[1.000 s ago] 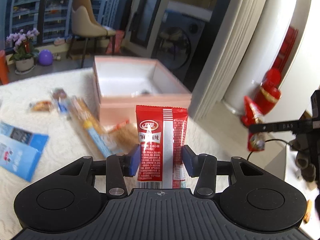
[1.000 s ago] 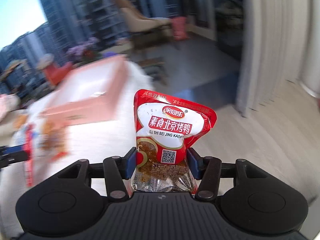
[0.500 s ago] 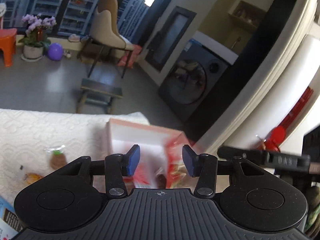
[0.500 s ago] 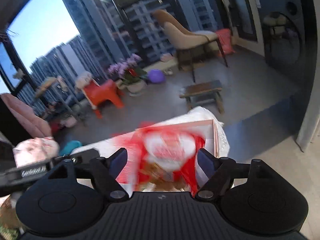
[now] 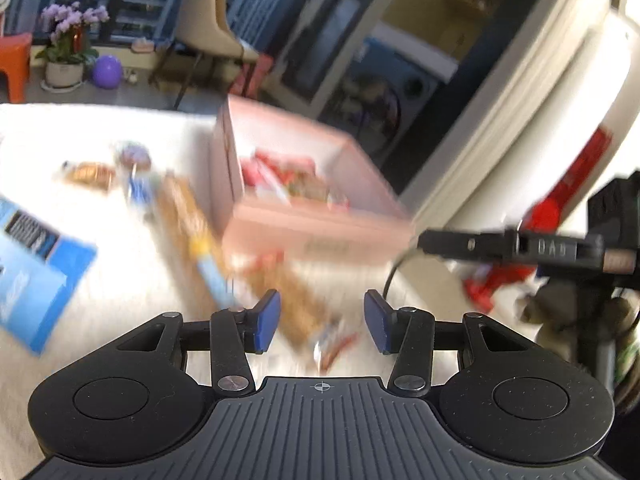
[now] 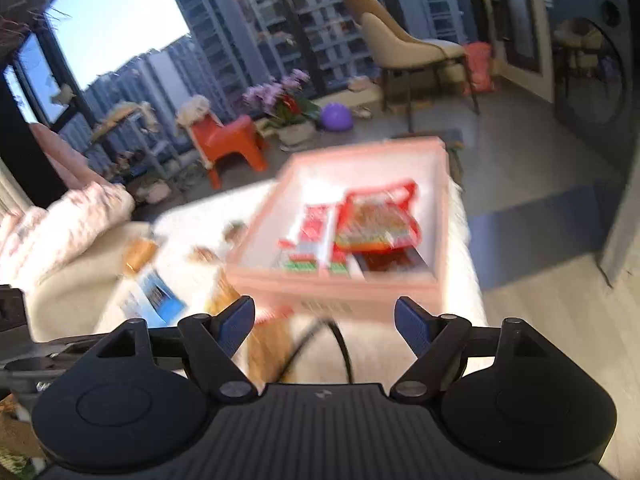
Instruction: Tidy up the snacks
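Beside the pink box (image 6: pixel 340 286), both grippers, left (image 5: pixel 322 322) and right (image 6: pixel 324 326), are held open and empty; another loose snack (image 5: pixel 200 236) must be picked next.

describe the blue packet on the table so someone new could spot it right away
Start at the pink box on the white table, then look far left past the loose orange snacks. The blue packet lies flat at the table's near left: the only blue, wide, flat pack there.

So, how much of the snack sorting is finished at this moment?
Partly done. Red snack packets already lie in the pink box. Nothing is in hand: left tool and right tool are both open and empty. Left on the table: a blue packet and long orange packets.
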`<state>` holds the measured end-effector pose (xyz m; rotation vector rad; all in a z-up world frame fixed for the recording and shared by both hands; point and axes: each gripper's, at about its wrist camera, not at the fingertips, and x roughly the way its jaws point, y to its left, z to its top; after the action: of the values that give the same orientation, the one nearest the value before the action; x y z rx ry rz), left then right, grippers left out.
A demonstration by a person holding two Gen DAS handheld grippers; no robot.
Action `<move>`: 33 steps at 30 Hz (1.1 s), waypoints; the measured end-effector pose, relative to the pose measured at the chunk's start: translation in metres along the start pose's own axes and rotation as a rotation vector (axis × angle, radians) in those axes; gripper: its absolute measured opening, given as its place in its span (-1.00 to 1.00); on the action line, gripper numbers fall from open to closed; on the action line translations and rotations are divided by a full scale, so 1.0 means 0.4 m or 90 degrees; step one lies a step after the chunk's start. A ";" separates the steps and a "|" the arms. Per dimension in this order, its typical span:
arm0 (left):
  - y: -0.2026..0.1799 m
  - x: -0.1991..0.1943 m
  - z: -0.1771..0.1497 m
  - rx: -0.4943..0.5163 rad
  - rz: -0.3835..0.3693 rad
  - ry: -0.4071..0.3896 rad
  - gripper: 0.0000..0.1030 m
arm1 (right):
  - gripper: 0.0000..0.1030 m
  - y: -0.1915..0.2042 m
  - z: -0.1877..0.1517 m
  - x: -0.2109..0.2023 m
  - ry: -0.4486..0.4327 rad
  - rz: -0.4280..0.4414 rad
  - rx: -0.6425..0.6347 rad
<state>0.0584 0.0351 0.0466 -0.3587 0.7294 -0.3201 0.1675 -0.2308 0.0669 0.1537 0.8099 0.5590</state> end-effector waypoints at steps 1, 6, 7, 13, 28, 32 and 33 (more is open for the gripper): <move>-0.009 -0.005 -0.013 0.023 0.022 0.004 -0.09 | 0.50 -0.002 -0.017 0.002 0.011 -0.019 0.006; 0.012 -0.050 -0.007 0.047 0.136 -0.042 -0.09 | 0.51 0.028 -0.120 -0.014 0.050 -0.047 -0.051; 0.027 -0.056 0.002 0.036 0.154 -0.056 -0.09 | 0.51 0.045 -0.144 -0.011 0.051 -0.045 -0.068; 0.083 -0.108 0.028 -0.027 0.194 -0.075 -0.09 | 0.51 0.185 -0.180 0.065 0.032 -0.043 -0.187; -0.012 -0.074 -0.153 -0.124 -0.038 0.047 -0.37 | 0.21 0.197 -0.179 0.172 0.059 -0.069 -0.196; -0.063 -0.037 -0.178 -0.060 -0.085 0.065 -0.40 | 0.20 0.144 -0.160 0.161 0.060 -0.047 -0.164; -0.070 -0.026 -0.187 -0.047 -0.094 0.072 -0.41 | 0.20 0.132 -0.155 0.160 0.061 -0.034 -0.154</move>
<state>-0.0051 -0.0010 0.0129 -0.4678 0.8282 -0.4564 0.1363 -0.1574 0.0011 -0.1175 0.8306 0.6133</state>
